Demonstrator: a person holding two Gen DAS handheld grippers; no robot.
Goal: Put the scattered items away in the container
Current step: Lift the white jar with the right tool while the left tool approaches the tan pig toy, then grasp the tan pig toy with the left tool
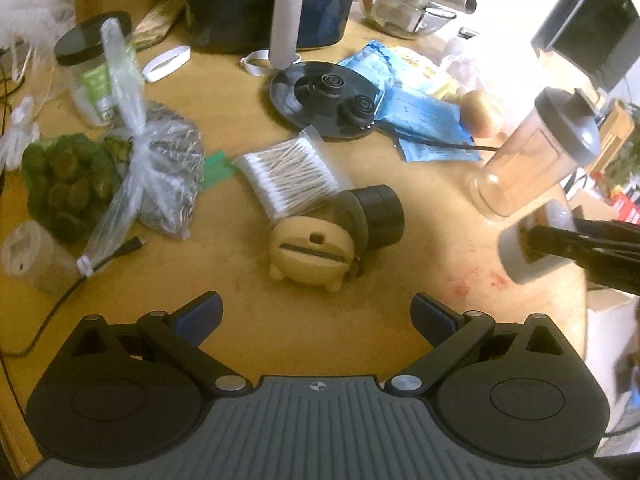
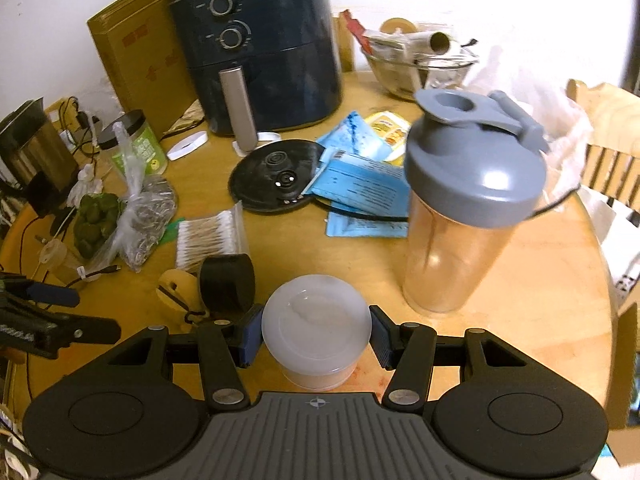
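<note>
My right gripper (image 2: 316, 336) is shut on a small white round tub with a lid (image 2: 316, 320), its blue pads pressing on both sides. The left wrist view shows that tub (image 1: 516, 256) at the right edge, in the right gripper (image 1: 532, 240). My left gripper (image 1: 318, 312) is open and empty above the wooden table (image 1: 320, 340). Just beyond its fingers lie a yellow pig-shaped case (image 1: 310, 256), a black cylinder (image 1: 378, 216) and a pack of cotton swabs (image 1: 288, 172). The left gripper (image 2: 52, 312) shows at the left of the right wrist view.
A clear shaker bottle with a grey lid (image 2: 468, 200) stands right of the tub. Behind are blue packets (image 2: 360, 188), a black disc (image 2: 276, 180), a dark air fryer (image 2: 260, 48) and a glass bowl with clutter (image 2: 420, 68). Bagged greens (image 1: 68, 184) and a jar (image 1: 92, 76) sit at the left.
</note>
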